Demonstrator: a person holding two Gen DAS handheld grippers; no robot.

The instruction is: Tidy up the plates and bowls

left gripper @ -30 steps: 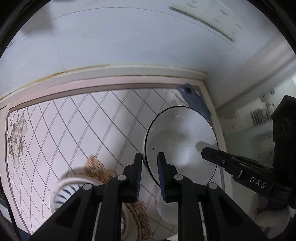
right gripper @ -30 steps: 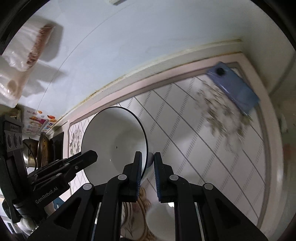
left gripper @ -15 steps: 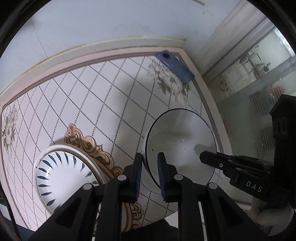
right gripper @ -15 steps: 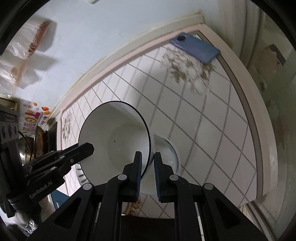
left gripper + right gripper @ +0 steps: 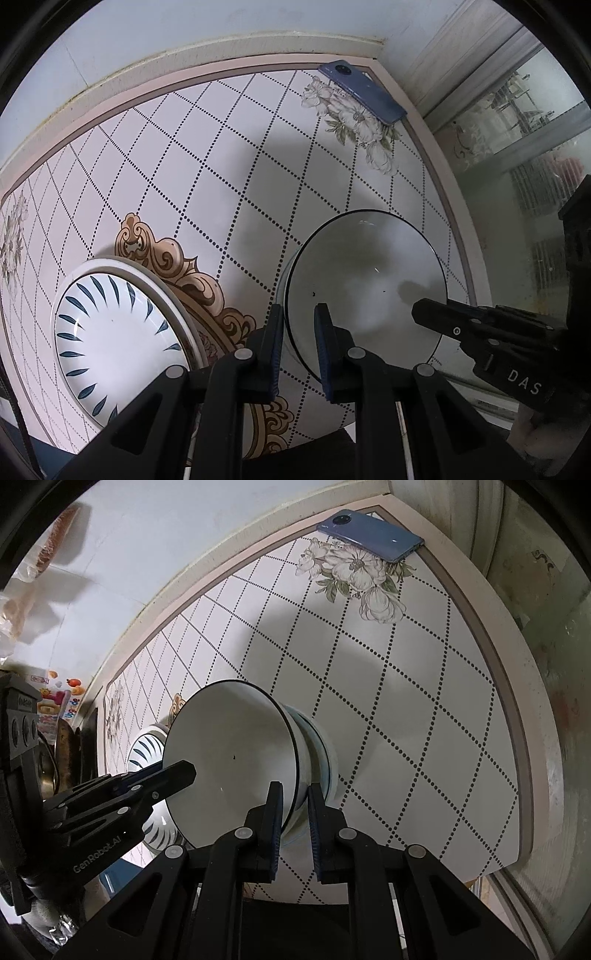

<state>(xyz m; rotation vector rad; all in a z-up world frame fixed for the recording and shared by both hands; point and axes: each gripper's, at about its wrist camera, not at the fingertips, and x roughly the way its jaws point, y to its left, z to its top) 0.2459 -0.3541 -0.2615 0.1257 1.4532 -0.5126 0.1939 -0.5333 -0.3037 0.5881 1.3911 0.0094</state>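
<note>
A white bowl with a thin dark rim (image 5: 364, 291) is held by both grippers at opposite sides of its rim, low over the tiled table; it also shows in the right wrist view (image 5: 229, 757). My left gripper (image 5: 299, 347) is shut on its left rim. My right gripper (image 5: 295, 827) is shut on its right rim, and its fingers (image 5: 443, 317) show in the left wrist view. A white bowl with blue leaf strokes (image 5: 110, 339) sits on the table to the left; it shows partly behind the held bowl in the right wrist view (image 5: 146, 749).
A blue phone (image 5: 364, 92) lies at the table's far right corner, also in the right wrist view (image 5: 373, 535). The table (image 5: 424, 738) has a raised pink border; a glass door is on the right. Clutter stands far left (image 5: 40, 716).
Both grippers have carried the white bowl downward and toward the table's right front part. The leaf-pattern bowl has come fully into the left wrist view.
</note>
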